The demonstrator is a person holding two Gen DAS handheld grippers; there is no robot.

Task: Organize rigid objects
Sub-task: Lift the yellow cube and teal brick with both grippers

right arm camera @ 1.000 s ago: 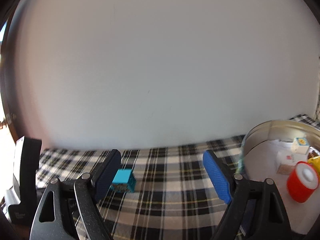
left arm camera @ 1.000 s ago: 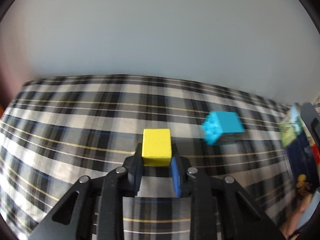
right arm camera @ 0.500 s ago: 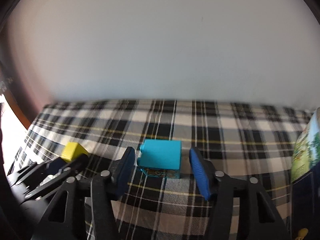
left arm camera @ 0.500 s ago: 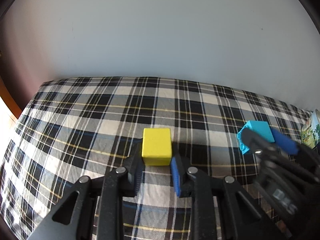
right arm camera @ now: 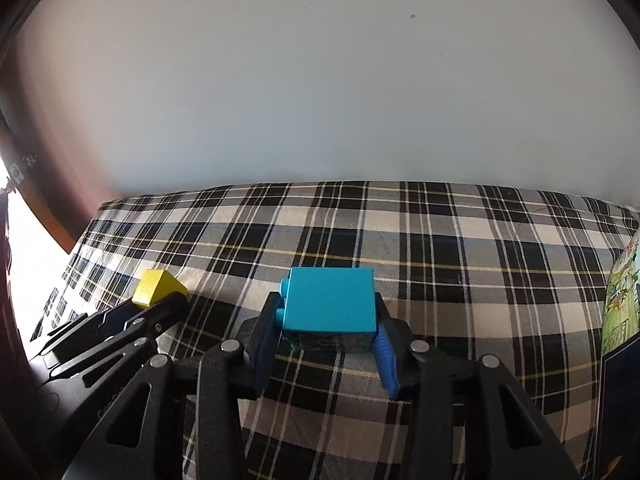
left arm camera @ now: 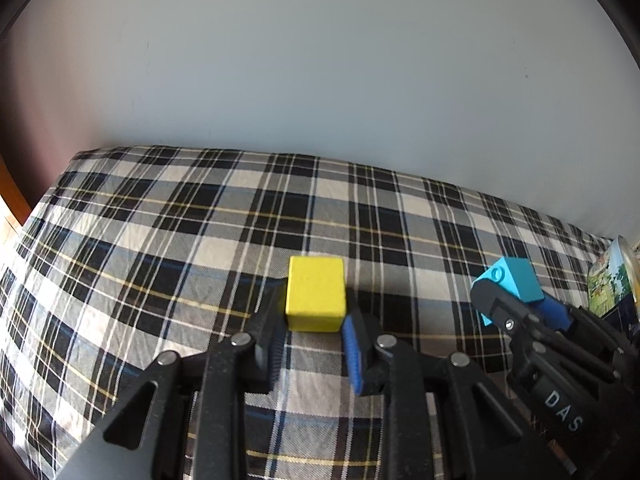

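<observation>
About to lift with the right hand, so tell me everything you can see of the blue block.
The blue block is a turquoise toy brick of smooth, hard-looking plastic, with round studs on its left side, so it lies tipped over. A printed picture shows on the face nearest the camera. It sits between the pads of the right hand-held gripper, whose jaws have just been closing and now press both sides. Below it is the checked cloth.

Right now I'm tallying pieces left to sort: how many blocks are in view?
2: a yellow block in the left gripper, a blue block in the right gripper.
</observation>
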